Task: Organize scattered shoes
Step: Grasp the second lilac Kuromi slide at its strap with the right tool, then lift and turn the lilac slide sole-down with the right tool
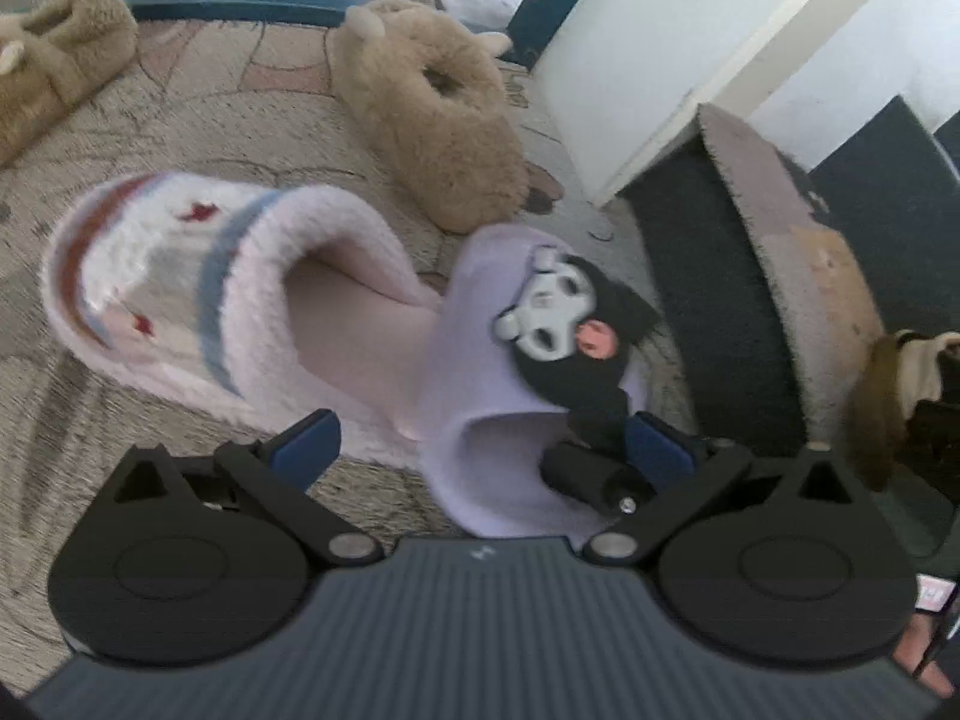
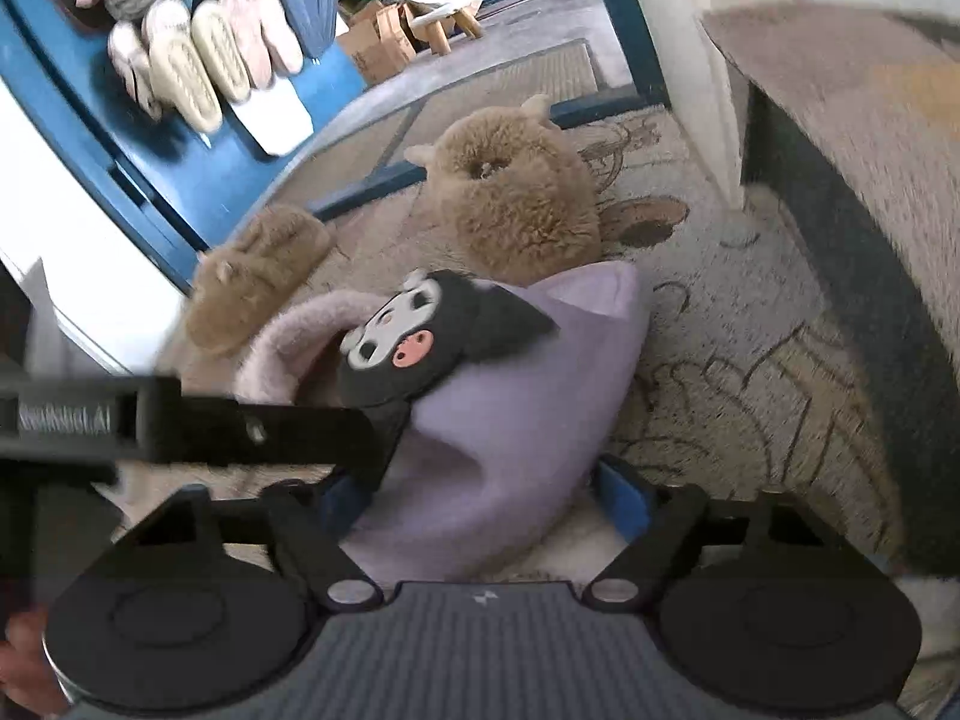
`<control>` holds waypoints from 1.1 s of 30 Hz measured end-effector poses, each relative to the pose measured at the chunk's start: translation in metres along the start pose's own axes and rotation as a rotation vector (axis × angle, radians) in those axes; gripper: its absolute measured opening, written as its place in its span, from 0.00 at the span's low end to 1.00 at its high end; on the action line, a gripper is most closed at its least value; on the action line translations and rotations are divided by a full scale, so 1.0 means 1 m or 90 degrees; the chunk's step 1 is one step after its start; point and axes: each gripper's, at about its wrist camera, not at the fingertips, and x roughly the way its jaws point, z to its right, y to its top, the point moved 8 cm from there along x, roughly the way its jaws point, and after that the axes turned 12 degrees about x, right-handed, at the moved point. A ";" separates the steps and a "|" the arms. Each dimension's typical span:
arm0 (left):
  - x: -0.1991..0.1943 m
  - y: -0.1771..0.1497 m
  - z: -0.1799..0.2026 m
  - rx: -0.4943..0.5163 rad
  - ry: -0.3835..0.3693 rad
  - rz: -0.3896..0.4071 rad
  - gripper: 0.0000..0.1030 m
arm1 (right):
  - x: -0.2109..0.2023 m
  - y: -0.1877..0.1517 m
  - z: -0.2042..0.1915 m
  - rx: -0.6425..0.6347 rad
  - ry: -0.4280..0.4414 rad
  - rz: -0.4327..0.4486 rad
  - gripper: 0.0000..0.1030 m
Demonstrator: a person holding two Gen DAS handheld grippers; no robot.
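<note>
Lilac plush slipper with black cartoon-face charm (image 2: pixel 510 420) on patterned beige carpet (image 2: pixel 750 396), directly ahead of right gripper (image 2: pixel 480 498); long axis running away from it, heel end nearest. Jaws apart, straddling the heel; contact unconfirmed. Left gripper (image 1: pixel 480 450) apart, alongside, over white fluffy striped slipper (image 1: pixel 198 276).

I see a lilac slipper (image 1: pixel 480 396) with a black cartoon charm (image 1: pixel 570 324) at centre frame, on the patterned carpet, opening toward the camera. Touching its left side lies a fluffy white slipper (image 1: pixel 198 294) with blue and red stripes, opening facing right. Two tan furry slippers: one upper centre (image 1: pixel 432 114), one upper left (image 1: pixel 54 60), well apart.
</note>
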 end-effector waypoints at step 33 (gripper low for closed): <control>-0.101 -0.015 -0.032 -0.105 0.004 0.128 1.00 | -0.016 -0.011 -0.090 -0.079 0.172 0.050 0.50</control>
